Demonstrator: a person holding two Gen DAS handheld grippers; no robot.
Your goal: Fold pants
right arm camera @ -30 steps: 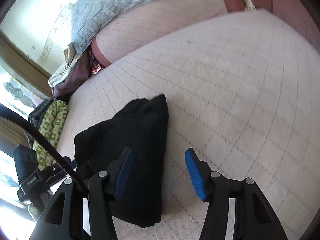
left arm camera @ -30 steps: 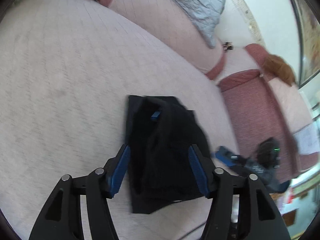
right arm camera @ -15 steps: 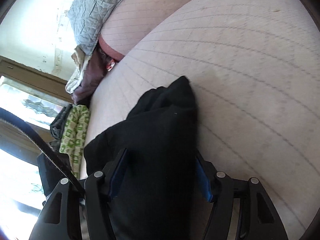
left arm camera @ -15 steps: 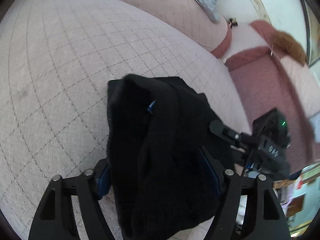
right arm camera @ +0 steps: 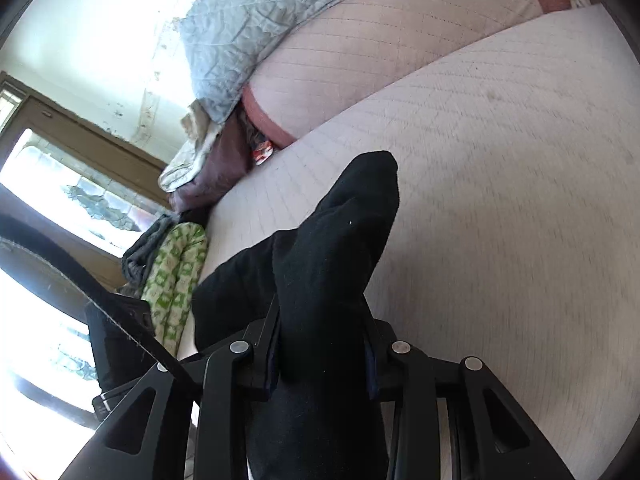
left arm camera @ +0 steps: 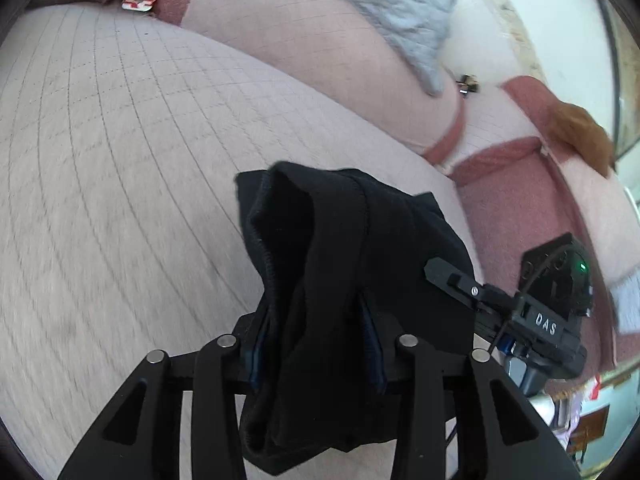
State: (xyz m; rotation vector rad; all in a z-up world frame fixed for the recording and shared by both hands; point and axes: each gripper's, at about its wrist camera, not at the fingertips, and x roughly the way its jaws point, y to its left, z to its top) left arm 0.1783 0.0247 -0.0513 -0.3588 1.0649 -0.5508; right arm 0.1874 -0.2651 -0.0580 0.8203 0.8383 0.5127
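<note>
The folded black pants are held up off the quilted pink couch seat. My left gripper is shut on one end of the bundle, and the fabric bulges out past the blue pads. My right gripper is shut on the other end of the pants. The right gripper's body shows in the left wrist view, just right of the cloth. The fingertips are mostly hidden by the fabric.
The couch backrest carries a grey quilted blanket. A green patterned cloth and other clothes lie at the seat's left end. A dark red armrest borders the seat on the right.
Both grippers closed on the pants, which lay between open jaws a second ago. The bundle has since been lifted off the seat.
</note>
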